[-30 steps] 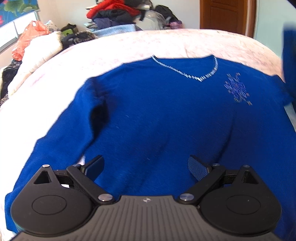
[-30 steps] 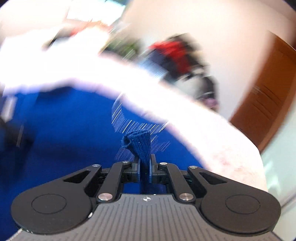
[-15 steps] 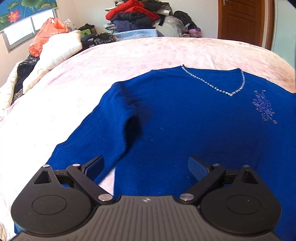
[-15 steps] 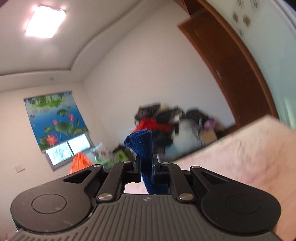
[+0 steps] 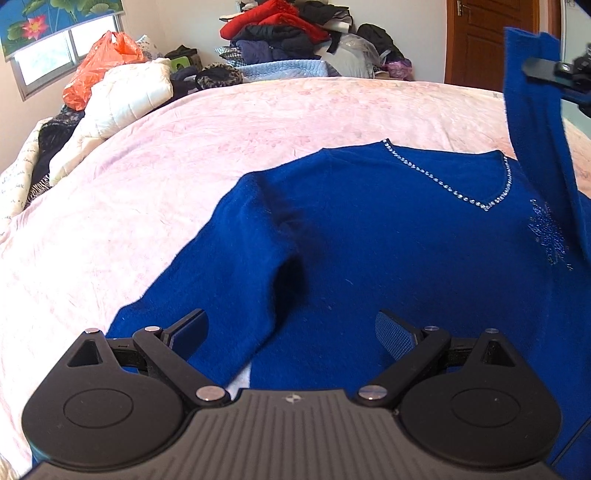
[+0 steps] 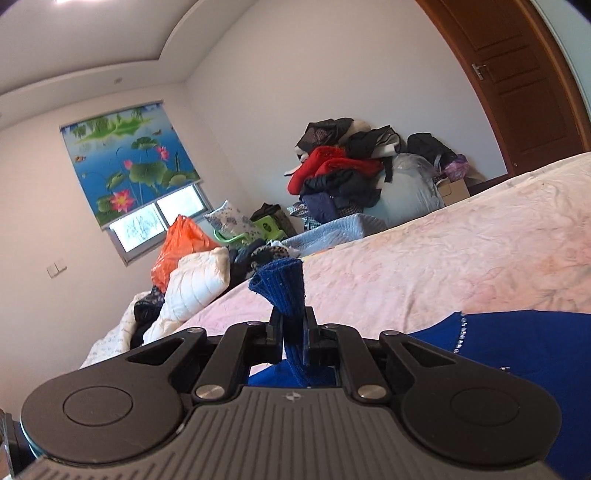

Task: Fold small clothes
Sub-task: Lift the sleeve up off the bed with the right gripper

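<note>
A royal-blue V-neck sweater [image 5: 388, 236] with a rhinestone neckline lies flat, front up, on the pink bed cover [image 5: 184, 155]. Its left sleeve [image 5: 229, 280] lies folded along the body. My left gripper [image 5: 291, 334] is open and empty, low over the sweater's lower left part. My right gripper [image 6: 293, 332] is shut on the ribbed cuff [image 6: 282, 284] of the other sleeve and holds it up in the air. That raised sleeve [image 5: 535, 122] hangs at the right edge of the left wrist view, with the right gripper's finger [image 5: 543, 68] clamped on it.
A white quilted jacket [image 5: 125, 96] and an orange plastic bag [image 5: 99, 62] lie at the bed's far left. A pile of clothes [image 5: 291, 33] stands behind the bed. A brown door [image 5: 491, 40] is at the back right.
My right gripper has lifted the sleeve cuff up off the sweater and now holds it high. My left gripper has drawn back and to the left over the sweater, staying open.
</note>
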Motion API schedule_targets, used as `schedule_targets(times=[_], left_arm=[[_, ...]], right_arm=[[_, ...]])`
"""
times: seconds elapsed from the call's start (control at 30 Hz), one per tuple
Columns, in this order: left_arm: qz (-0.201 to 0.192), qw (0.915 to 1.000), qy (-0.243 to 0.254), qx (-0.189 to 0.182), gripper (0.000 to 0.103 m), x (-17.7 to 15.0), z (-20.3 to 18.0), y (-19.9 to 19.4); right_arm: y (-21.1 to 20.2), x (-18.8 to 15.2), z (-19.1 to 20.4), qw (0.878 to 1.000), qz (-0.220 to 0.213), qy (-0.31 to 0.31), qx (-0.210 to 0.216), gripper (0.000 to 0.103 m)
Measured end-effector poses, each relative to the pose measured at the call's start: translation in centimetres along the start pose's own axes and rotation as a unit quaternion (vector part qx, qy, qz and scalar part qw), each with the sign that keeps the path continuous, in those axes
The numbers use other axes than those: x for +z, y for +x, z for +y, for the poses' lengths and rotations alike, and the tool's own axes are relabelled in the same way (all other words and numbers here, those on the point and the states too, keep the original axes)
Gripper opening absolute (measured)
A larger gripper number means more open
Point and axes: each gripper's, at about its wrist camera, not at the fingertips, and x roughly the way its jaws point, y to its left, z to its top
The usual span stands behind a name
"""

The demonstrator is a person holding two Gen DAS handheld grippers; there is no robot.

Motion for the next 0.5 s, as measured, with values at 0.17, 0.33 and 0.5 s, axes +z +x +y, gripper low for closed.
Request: schedule_targets(times=[0.17,0.33,0.5], left_arm=[[-0.006,0.9999,0.001,0.012,0.098,0.1,0.5,0.1],[0.002,0.9999,-0.005,0.011,0.098,0.0,1.0,0.6],[0.004,0.9999,-0.007,0.008,0.098,-0.3,1.6,0.2]], right_arm=[[1.7,0.5,0.2,1.000,0.008,-0.009,0.004,0.013],[3.5,0.9,1.1,0.999,0.023,-0.036,0.014,0.013],[6.2,-0.1,2.2,0.998,0.047,-0.044,0.018,0.013]])
